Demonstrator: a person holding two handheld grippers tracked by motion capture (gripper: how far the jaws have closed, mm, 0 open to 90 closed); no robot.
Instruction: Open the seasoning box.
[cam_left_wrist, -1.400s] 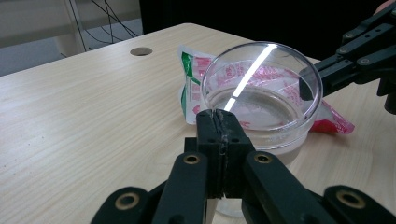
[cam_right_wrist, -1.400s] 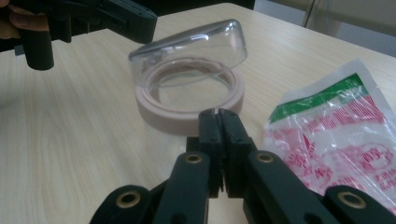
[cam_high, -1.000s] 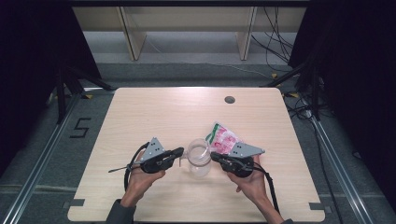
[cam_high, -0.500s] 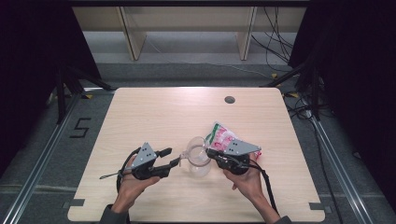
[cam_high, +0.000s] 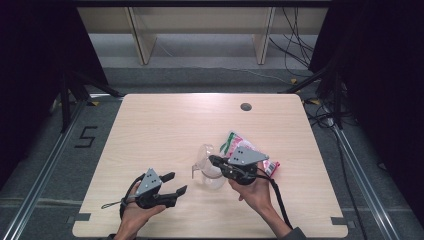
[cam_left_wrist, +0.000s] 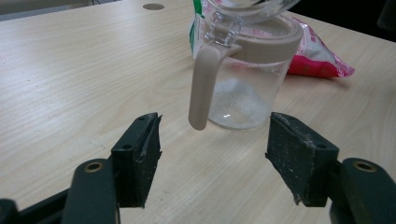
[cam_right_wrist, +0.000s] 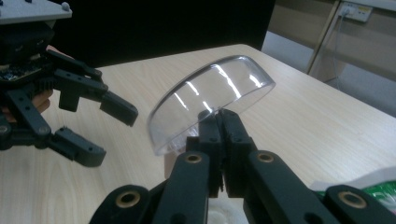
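Jar (cam_left_wrist: 247, 79) upright on surface, beside pink bag (cam_high: 250, 150) — long axis vertical. Right hand-held gripper (cam_right_wrist: 219, 123) nearer, directly above jar, pinching hinged clear lid (cam_right_wrist: 212, 100) tilted open. Left hand-held gripper (cam_high: 172, 184) apart from jar on handle (cam_left_wrist: 201, 86) side — jaws just opening, now spread, nothing between.

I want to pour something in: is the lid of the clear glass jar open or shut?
Open. The clear domed lid is tilted up off the beige-rimmed glass jar, pinched at its edge by the right tongs.
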